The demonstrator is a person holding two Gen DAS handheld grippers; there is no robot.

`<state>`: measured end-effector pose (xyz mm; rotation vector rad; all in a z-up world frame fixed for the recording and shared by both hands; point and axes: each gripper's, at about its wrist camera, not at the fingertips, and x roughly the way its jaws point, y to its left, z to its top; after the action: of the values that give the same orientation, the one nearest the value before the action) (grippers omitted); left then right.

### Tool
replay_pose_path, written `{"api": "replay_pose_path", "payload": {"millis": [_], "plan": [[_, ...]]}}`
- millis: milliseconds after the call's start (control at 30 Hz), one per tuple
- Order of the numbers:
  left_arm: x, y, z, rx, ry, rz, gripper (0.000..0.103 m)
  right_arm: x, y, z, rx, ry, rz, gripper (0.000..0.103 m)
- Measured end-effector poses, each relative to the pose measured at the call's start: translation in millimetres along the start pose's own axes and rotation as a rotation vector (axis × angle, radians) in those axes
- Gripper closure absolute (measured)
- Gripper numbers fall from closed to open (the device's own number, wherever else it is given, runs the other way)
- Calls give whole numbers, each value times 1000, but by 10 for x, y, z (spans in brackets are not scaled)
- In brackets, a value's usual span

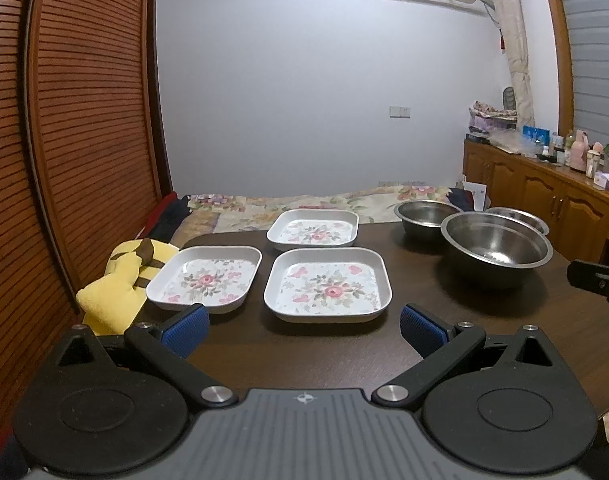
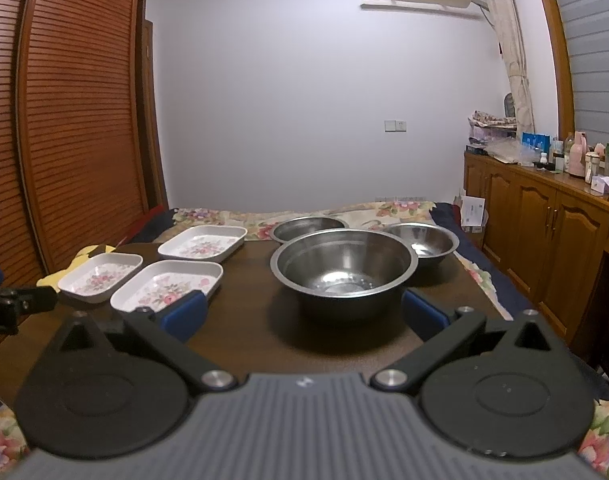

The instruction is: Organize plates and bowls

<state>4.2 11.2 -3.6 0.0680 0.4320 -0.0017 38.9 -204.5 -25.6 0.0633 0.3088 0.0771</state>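
Dark tabletop (image 1: 304, 352) carries three floral plates (image 1: 327, 283) toward its left edge and three steel bowls (image 2: 343, 266) toward its right. Both left tongs (image 1: 302, 322) and right tongs (image 2: 304, 312) spread, empty. Plates look light, rigid; pinch a raised rim. Bowls look slick; grip the lip.

Both grippers have ribbed grey bodies, black disc-shaped linkage arms, silver screws and blue-padded jaws.

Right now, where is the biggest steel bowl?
In the right wrist view the biggest steel bowl sits centre on the table, ahead of the open right gripper, two smaller bowls behind it.
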Motion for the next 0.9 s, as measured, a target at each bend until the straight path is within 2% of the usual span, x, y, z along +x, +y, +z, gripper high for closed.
{"api": "replay_pose_path", "payload": {"millis": [600, 900], "plan": [[325, 184, -165, -6, 77, 21, 0, 156, 140, -26, -32, 13, 29, 0], [430, 333, -179, -16, 117, -5, 0, 264, 253, -25, -44, 23, 58, 0]]}}
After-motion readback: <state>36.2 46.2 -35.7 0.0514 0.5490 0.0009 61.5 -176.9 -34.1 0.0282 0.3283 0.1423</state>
